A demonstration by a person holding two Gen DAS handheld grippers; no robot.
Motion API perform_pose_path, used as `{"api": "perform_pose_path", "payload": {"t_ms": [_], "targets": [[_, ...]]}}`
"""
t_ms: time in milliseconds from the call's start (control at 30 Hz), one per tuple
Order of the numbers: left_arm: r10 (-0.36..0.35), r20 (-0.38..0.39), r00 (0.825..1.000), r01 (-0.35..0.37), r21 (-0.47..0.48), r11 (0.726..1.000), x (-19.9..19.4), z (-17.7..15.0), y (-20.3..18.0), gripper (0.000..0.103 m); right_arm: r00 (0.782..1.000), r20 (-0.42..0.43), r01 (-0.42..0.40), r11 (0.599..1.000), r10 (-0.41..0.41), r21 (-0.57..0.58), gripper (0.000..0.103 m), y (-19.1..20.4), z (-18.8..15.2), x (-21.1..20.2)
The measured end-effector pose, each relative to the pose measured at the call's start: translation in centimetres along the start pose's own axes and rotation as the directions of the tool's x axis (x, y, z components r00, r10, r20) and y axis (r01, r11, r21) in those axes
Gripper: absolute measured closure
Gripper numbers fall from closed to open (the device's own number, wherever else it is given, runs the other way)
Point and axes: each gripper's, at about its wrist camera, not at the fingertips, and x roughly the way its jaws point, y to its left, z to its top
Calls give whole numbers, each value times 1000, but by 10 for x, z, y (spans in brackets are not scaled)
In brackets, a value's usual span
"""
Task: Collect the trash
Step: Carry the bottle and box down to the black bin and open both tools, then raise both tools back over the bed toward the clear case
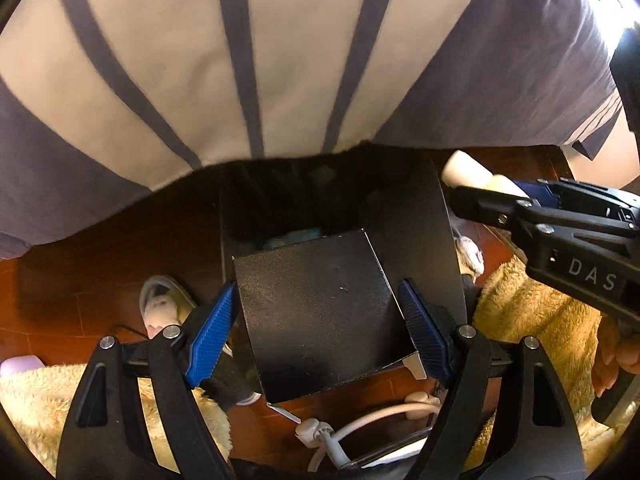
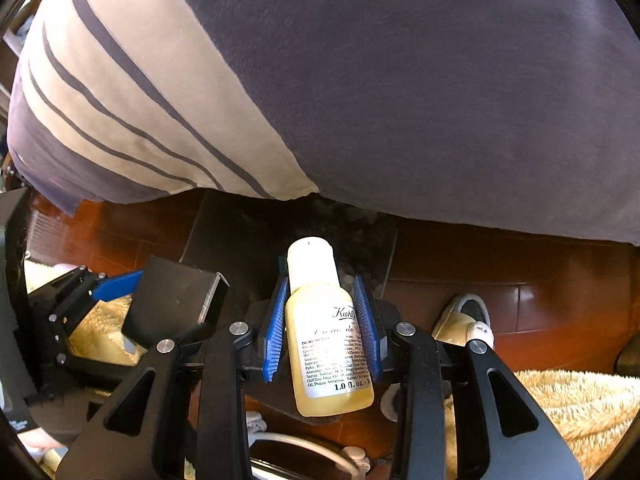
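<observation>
Right in front of us, our left gripper [image 1: 320, 328] pinches a black box [image 1: 320, 312]. Its blue pads [image 1: 212, 332] are spread wide and press on both sides of the box. Our right gripper [image 2: 322, 328] pinches a small yellow bottle [image 2: 324, 344] with a white cap [image 2: 310, 258]. Its fingers sit closer together, one on each side of the bottle.

Under the grippers we see a white cable [image 1: 360, 424] on the brown wood floor [image 1: 100, 280]. A fluffy yellow rug [image 1: 540, 320] lies on both sides of us. A slipper [image 1: 160, 304] sits on the floor just beside the rug on the left. Another slipper [image 2: 468, 320] sits on the right.

A little farther out stands a dark bin [image 1: 408, 208]. The box hangs over its front part. In the right view the bottle cap is over the bin [image 2: 240, 232] too. We can see something pale blue [image 1: 296, 236] inside it, just past the box, but we cannot tell what it is.

Farthest out, a big blanket [image 1: 240, 60] with grey and cream stripes hangs over the back of the bin.
</observation>
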Motion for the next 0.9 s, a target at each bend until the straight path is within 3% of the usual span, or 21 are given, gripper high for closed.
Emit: {"api": "perform_pose_path", "payload": {"t_ms": [200,267,367,500,567,667,900], "targets": [[-18,-30,999,17,-29,999,3,4,8,25,1000,20,-15,1000,15,-12,65,5,9,-6],[-20,-33,999,19,-37,999,4,8,9,20,999,30,-16,1000,16,-9,55,6,12,-8],[-10,-19,1000,9,-40,999,2,8,8,14,999,46,-7,1000,7,-9,53,6,15,-13],[5,14,1000,-4,-44,999,-10,6,-2,8,996,88,15,1000,-14,-12,45,6,16,-29],[8,36,999,-6,-50,999,-20,5,-2,8,993,114,34,999,-32,-11,30,5,17,-40],[18,69,997,-14,-54,998,-37,3,0,8,983,171,65,998,-62,-10,16,1,18,-59],[47,200,979,-37,-55,998,-99,15,3,8,950,309,45,999,-47,13,15,-11,30,-115]]}}
